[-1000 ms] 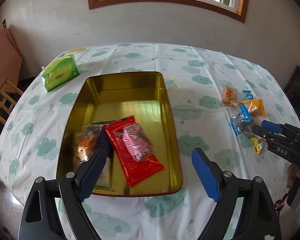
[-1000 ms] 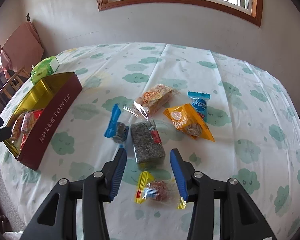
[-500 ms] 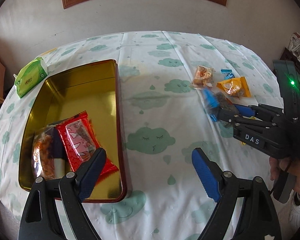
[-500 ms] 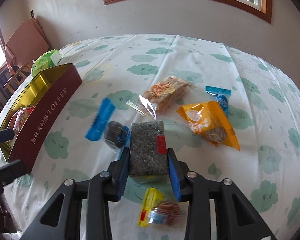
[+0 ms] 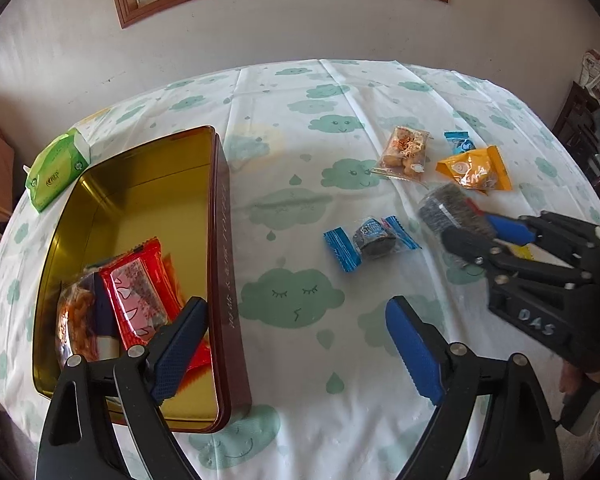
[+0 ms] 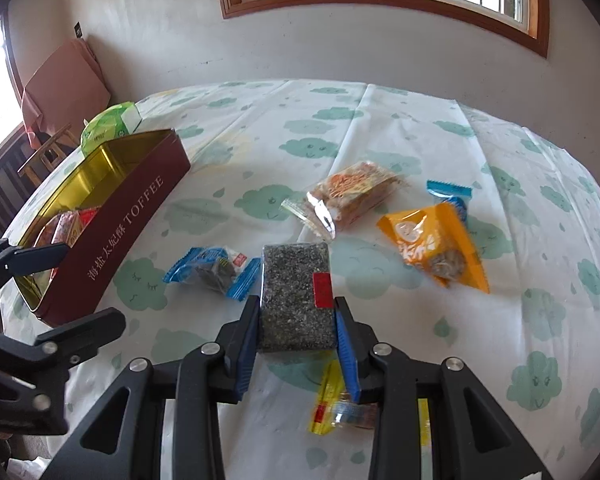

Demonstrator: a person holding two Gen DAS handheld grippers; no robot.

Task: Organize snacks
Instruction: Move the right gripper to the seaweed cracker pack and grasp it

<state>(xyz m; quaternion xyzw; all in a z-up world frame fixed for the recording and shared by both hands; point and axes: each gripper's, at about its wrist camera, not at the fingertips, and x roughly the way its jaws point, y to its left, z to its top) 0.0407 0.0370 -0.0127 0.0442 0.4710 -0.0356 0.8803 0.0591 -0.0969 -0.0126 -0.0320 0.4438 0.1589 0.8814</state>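
Observation:
My right gripper is shut on a dark speckled seed bar with a red label, held by its near end just over the tablecloth. In the left wrist view the same bar sticks out of the right gripper. My left gripper hangs over the cloth beside the gold-lined toffee tin, its jaws opening wide with nothing between them. A red packet and other snacks lie in the tin's near end. A blue wrapped candy lies left of the bar.
Loose on the cloth are a clear cracker packet, an orange packet, a small blue candy and a yellow-wrapped candy. A green tissue pack sits beyond the tin. A chair draped in pink cloth stands by the wall.
My right gripper's jaws closed on the seed bar, which had lain between them. My left gripper swung right, from above the tin to the cloth beside it.

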